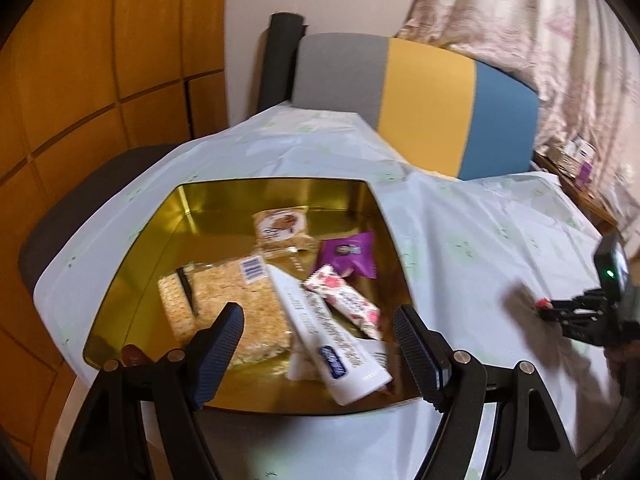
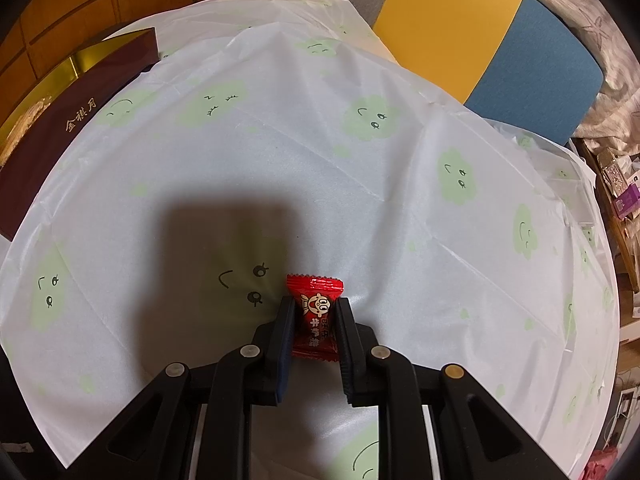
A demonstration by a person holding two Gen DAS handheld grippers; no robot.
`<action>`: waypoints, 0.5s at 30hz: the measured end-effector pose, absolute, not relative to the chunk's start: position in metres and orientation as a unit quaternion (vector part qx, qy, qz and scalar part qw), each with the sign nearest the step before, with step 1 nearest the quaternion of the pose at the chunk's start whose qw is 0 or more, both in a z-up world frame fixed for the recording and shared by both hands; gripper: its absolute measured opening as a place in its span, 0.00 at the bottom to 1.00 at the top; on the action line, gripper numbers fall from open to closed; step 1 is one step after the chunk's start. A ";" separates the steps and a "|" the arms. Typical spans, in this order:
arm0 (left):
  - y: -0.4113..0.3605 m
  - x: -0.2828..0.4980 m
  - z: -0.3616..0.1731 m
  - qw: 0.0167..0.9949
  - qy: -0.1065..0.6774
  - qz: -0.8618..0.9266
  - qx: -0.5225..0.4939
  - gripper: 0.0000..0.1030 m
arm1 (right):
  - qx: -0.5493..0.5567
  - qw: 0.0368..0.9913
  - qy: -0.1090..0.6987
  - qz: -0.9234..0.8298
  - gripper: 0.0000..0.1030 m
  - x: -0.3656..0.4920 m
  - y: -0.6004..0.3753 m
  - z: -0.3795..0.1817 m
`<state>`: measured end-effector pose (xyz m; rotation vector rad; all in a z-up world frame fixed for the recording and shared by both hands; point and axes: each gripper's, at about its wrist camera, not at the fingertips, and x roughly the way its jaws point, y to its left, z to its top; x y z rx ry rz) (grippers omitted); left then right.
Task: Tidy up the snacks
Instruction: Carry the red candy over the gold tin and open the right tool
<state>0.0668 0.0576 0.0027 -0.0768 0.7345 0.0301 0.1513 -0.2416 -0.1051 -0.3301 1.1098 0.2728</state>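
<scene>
Left tool: the left tool (image 1: 320,320) hangs above the gold tin (image 1: 192,216), its two fingers spread wide with nothing between them.
Right tool: the right tool (image 2: 316,312) is clamped on a small red candy (image 2: 316,316), which sits on the counter (image 2: 360,208) near its front edge.
Gold tin: an open tin with a shiny gold inside and dark maroon outer walls, standing at the left edge of the counter.
Tin contents: a clear pack of pale crackers (image 1: 224,304), a long white packet (image 1: 328,340) leaning over it, a pink flowered bar (image 1: 344,304), a purple packet (image 1: 352,256) and a small cookie packet (image 1: 280,228) toward the far wall.
Counter: round, covered by a white cloth printed with pale green smiling clouds.
Behind the counter: a chair (image 1: 424,100) with a back in grey, yellow and blue panels.
</scene>
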 end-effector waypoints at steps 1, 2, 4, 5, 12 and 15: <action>0.054 0.065 0.003 0.933 0.357 0.007 -0.035 0.76 | -0.154 0.828 0.523 0.129 0.19 0.151 -0.242 -0.105; 0.050 0.063 0.004 0.934 0.356 -0.001 -0.034 0.76 | -0.152 0.829 0.523 0.129 0.19 0.152 -0.243 -0.105; 0.043 0.060 0.003 0.934 0.354 -0.019 -0.030 0.76 | -0.151 0.829 0.523 0.129 0.19 0.152 -0.244 -0.105; 0.039 0.058 0.003 0.935 0.354 -0.029 -0.028 0.76 | -0.150 0.829 0.523 0.130 0.19 0.152 -0.244 -0.105; -0.003 0.040 -0.005 0.928 0.346 -0.138 0.004 0.76 | -0.147 0.829 0.523 0.130 0.19 0.153 -0.246 -0.105; -0.022 0.032 -0.014 0.918 0.349 -0.186 0.021 0.76 | -0.143 0.830 0.523 0.132 0.19 0.153 -0.248 -0.106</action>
